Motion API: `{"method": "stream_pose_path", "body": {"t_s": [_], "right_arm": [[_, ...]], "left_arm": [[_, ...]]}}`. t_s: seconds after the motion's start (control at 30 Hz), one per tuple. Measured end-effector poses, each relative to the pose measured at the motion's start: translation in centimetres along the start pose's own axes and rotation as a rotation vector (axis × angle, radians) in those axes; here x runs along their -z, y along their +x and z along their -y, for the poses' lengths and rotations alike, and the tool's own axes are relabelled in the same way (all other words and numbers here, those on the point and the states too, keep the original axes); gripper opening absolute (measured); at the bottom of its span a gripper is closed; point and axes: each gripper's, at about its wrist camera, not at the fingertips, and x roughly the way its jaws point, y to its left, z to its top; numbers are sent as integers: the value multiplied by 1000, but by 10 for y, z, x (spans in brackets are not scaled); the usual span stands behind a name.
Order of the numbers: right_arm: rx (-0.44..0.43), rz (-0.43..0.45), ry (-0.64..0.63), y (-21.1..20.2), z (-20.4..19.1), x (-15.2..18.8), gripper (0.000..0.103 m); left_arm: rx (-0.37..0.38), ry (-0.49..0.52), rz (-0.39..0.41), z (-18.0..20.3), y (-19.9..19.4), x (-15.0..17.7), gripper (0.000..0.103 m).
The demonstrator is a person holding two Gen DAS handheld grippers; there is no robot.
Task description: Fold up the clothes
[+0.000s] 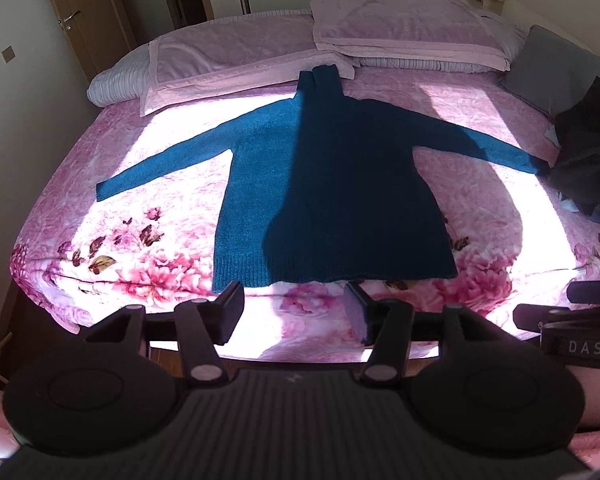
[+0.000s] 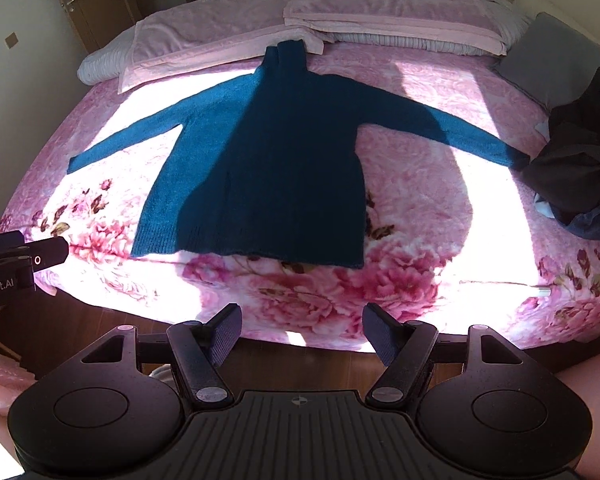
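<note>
A teal knitted turtleneck sweater (image 1: 328, 184) (image 2: 260, 176) lies flat on the pink floral bedspread (image 1: 160, 264) (image 2: 420, 216), both sleeves spread wide, collar toward the pillows, hem toward me. A shadow covers its right half. My left gripper (image 1: 294, 304) stands open just short of the hem at the bed's near edge, nothing between its fingers. My right gripper (image 2: 302, 330) is open too, hanging over the bed's front edge, farther from the hem. Each gripper shows at the side of the other's view.
A dark pile of clothes (image 1: 584, 156) (image 2: 576, 176) sits at the right, touching the right sleeve's cuff. Pillows and a folded pink blanket (image 1: 408, 32) lie at the head. A grey cushion (image 1: 556, 68) is at the far right. Wooden floor lies below the bed edge.
</note>
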Motion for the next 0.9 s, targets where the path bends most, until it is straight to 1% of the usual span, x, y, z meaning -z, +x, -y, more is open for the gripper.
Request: {"method": "stream_pose_path", "body": {"t_s": [0.3, 0.9], "right_arm": [[-18, -37, -39, 10, -13, 6, 70], [-25, -55, -62, 25, -25, -7, 70]], "left_arm": [[-26, -3, -15, -4, 1, 8, 51], [-52, -35, -33, -14, 15, 3, 51]]}}
